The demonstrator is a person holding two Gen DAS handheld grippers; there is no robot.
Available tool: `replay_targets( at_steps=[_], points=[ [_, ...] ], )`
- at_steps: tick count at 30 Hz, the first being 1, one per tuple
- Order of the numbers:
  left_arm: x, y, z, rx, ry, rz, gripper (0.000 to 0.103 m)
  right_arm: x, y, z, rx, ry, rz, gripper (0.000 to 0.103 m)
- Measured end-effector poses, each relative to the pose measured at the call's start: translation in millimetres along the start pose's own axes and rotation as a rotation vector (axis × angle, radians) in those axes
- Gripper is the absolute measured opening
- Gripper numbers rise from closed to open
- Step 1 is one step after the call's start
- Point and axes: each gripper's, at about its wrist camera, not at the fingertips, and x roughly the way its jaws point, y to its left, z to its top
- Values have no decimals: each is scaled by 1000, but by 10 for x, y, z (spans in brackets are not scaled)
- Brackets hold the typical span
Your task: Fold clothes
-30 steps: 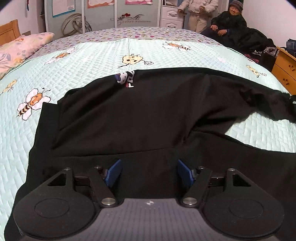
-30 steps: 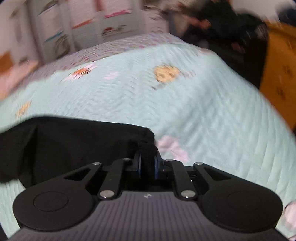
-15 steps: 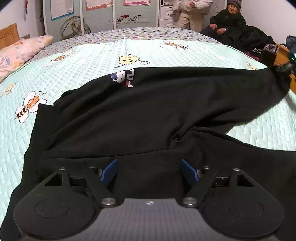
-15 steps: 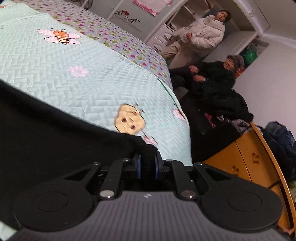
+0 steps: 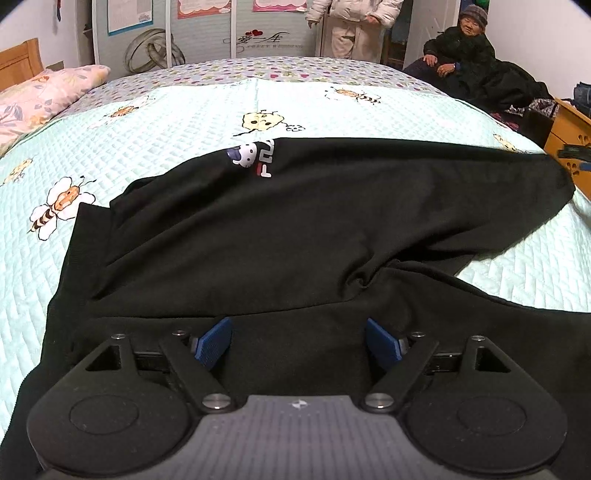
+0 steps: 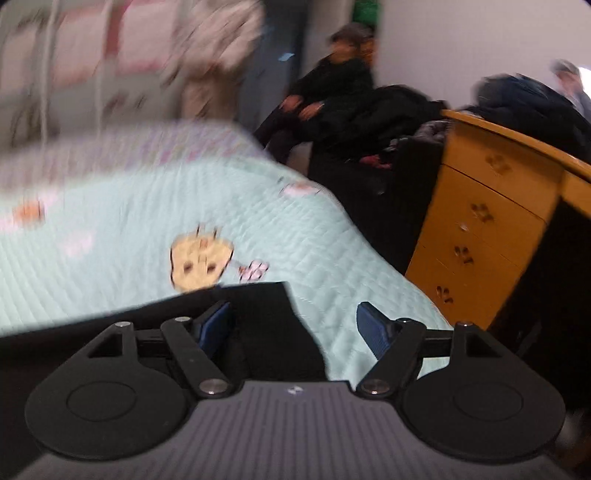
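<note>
Two grippers are in my charge, and both stand with fingers spread and nothing between them. My left gripper (image 5: 298, 341) hangs low over the near part of the black garment (image 5: 295, 229); its blue pads (image 5: 213, 343) are well apart, with dark cloth showing in the gap beneath them. I cannot tell whether the pads touch the fabric.

My right gripper (image 6: 291, 326) is likewise splayed. Its left pad sits over the end of a black sleeve (image 6: 258, 310), whose squared cuff lies flat on the quilt just ahead of the fingers; its right pad is over bare quilt. This view is blurred, so finer contact cannot be judged.

From the left wrist view, the garment lies spread across the mint-green quilt (image 5: 147, 140), which is printed with bees and cartoon faces. One layer is laid over another, with a creased gather right of centre. A small white-and-red logo (image 5: 255, 158) shows near the far edge. The sleeve stretches out toward the right side of the bed.

Beyond the quilt, a floral pink pillow (image 5: 48, 92) rests at the far left by a wooden headboard. A yellow chest of drawers (image 6: 491, 229) stands beside the bed on the right. A seated person in dark clothes (image 5: 469, 55) is by the far wall, and a standing person in a pale coat (image 5: 351, 26) is next to them.
</note>
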Motion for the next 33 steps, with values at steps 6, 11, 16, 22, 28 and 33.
replay_targets(
  at_steps=[6, 11, 16, 22, 28, 33],
  points=[
    [-67, -3, -18, -7, 10, 8, 83, -79, -321, 142, 158, 31, -38, 79],
    [-114, 49, -25, -38, 17, 1, 83, -429, -217, 145, 175, 75, 241, 79],
    [-185, -34, -73, 6, 43, -35, 83, -1141, -132, -271, 188, 187, 614, 80],
    [-333, -195, -189, 78, 49, -78, 85, -2200, -106, -1010, 73, 262, 763, 80],
    [-348, -314, -423, 141, 108, -87, 88, -2664, 164, -1812, -50, 369, 742, 81],
    [-455, -287, -537, 160, 108, -94, 91, -2842, 159, -1789, -76, 342, 718, 81]
  ],
)
